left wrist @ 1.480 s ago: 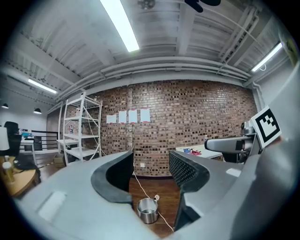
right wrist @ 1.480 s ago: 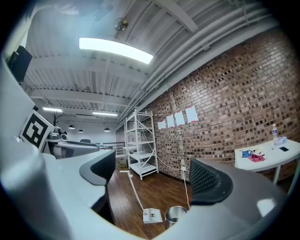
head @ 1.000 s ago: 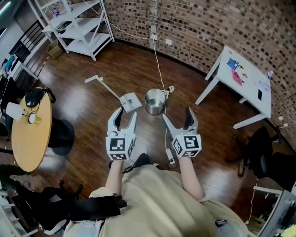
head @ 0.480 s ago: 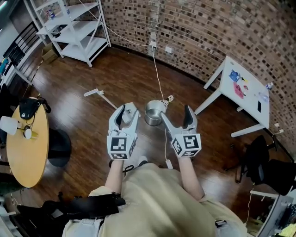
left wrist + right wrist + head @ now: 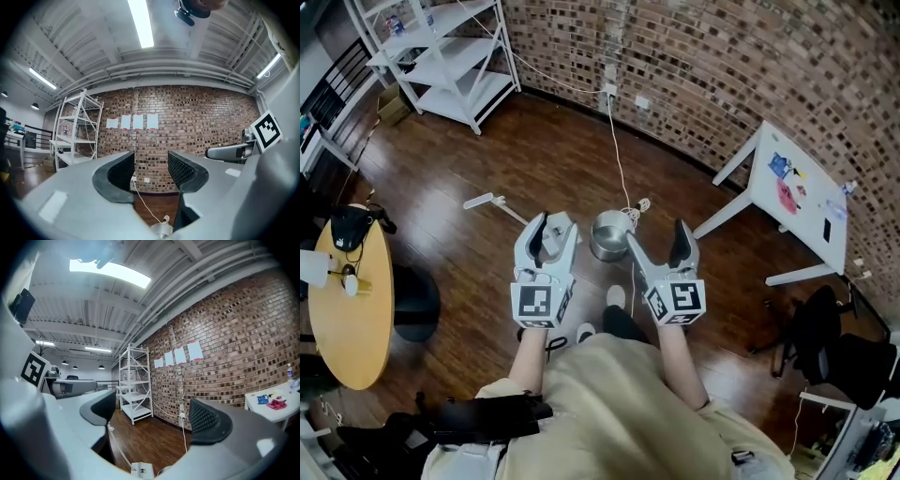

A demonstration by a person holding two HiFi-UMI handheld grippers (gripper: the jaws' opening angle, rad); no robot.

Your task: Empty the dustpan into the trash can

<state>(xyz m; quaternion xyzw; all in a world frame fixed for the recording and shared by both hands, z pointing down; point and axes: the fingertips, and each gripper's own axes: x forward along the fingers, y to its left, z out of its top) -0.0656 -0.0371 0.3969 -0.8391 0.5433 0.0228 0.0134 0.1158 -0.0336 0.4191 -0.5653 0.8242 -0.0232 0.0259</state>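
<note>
A small steel trash can (image 5: 607,235) stands on the wooden floor between my two grippers' tips in the head view. The white dustpan (image 5: 562,222) lies just left of it, its long handle (image 5: 492,202) running off to the left. My left gripper (image 5: 555,226) hovers over the pan and hides most of it; its jaws are open with nothing between them. My right gripper (image 5: 655,234) is open wider, to the right of the can, also empty. The left gripper view shows the left gripper (image 5: 151,164) with the can's rim (image 5: 161,230) low down. In the right gripper view the pan (image 5: 141,470) lies below the right gripper (image 5: 154,413).
A white cable (image 5: 621,159) runs from a wall socket down to the can. White shelving (image 5: 441,56) stands at the back left, a white table (image 5: 792,187) to the right and a round wooden table (image 5: 347,319) to the left. Black chairs sit at the lower right.
The person has stepped forward with both grippers level. The can and dustpan are now closer, and the left gripper now covers the pan. Both stay open.
</note>
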